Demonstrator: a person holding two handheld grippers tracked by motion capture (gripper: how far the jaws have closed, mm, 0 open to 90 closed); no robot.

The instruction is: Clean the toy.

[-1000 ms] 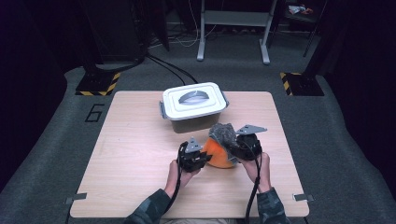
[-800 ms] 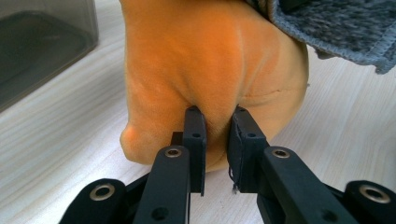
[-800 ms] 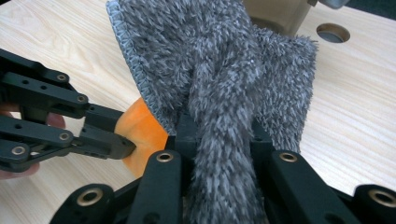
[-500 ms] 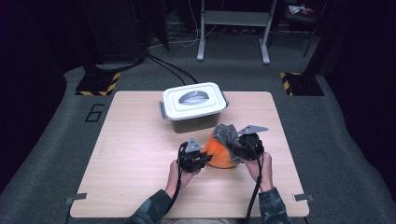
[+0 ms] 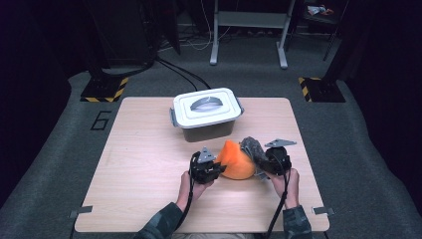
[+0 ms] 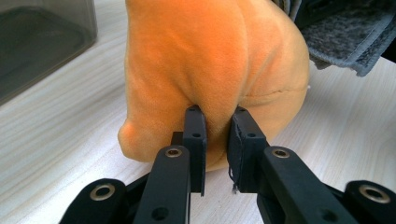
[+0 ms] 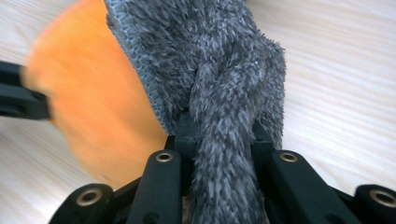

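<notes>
While the left gripper [image 6: 215, 122] pinched a fold of the orange plush [image 6: 205, 60] between its jaws, the right gripper [image 7: 223, 133] clamped the grey fuzzy cloth [image 7: 210, 70] beside it, with the lidded white box [image 5: 207, 110] beyond both jaws and a "6" [image 5: 101, 120] on the floor.

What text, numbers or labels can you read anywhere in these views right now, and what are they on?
"6": a dark numeral on the grey floor, left of the table.
Yellow-and-black hazard stripes, with no words, mark the floor stand bases.
No readable text on the lidded box, the orange plush, the grey cloth or either tool.
</notes>
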